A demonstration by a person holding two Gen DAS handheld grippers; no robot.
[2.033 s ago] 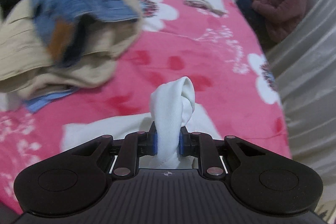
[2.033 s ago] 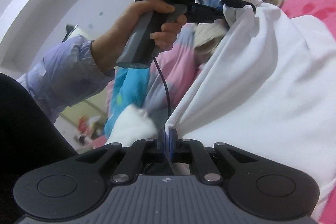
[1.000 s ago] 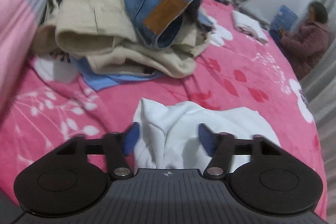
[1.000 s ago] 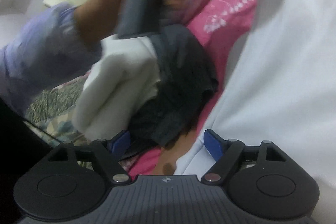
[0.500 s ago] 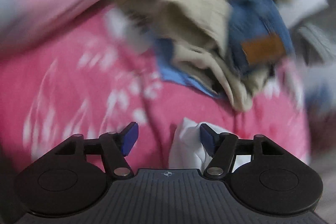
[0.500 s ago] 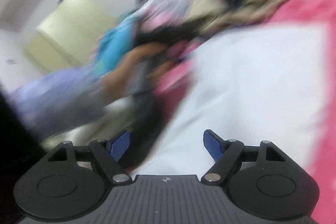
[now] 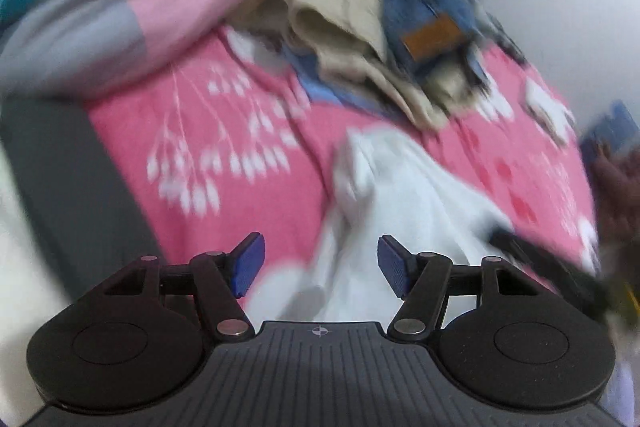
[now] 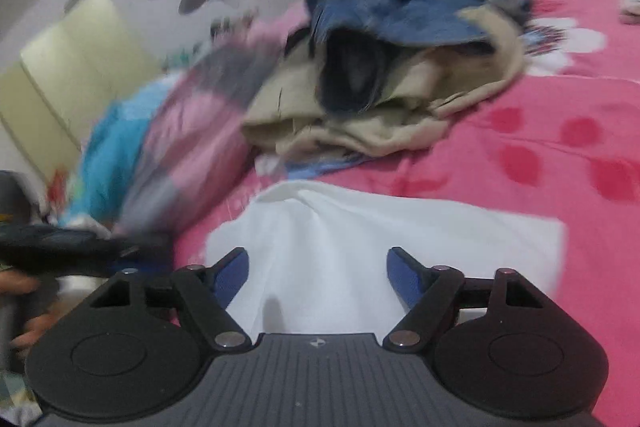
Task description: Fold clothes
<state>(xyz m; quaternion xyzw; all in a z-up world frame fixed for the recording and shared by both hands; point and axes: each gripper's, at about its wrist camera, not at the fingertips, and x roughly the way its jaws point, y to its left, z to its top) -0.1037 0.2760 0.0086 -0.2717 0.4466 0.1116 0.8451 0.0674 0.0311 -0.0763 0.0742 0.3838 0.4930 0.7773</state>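
Here white garment (image 8: 380, 247) lies flat — bare pink bedspread (image 8: 560, 155) alongside.

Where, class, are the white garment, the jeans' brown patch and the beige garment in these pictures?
white garment (image 8: 400, 247): right wrist view, its flat middle.
brown patch (image 7: 431, 38): left wrist view, the patch's centre.
beige garment (image 8: 360, 131): right wrist view, its folded front edge.

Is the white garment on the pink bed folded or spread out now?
Folded, roughly. The white garment lies as a compact rectangle on the pink bedspread, with a raised crease running toward one corner; neither gripper holds it.
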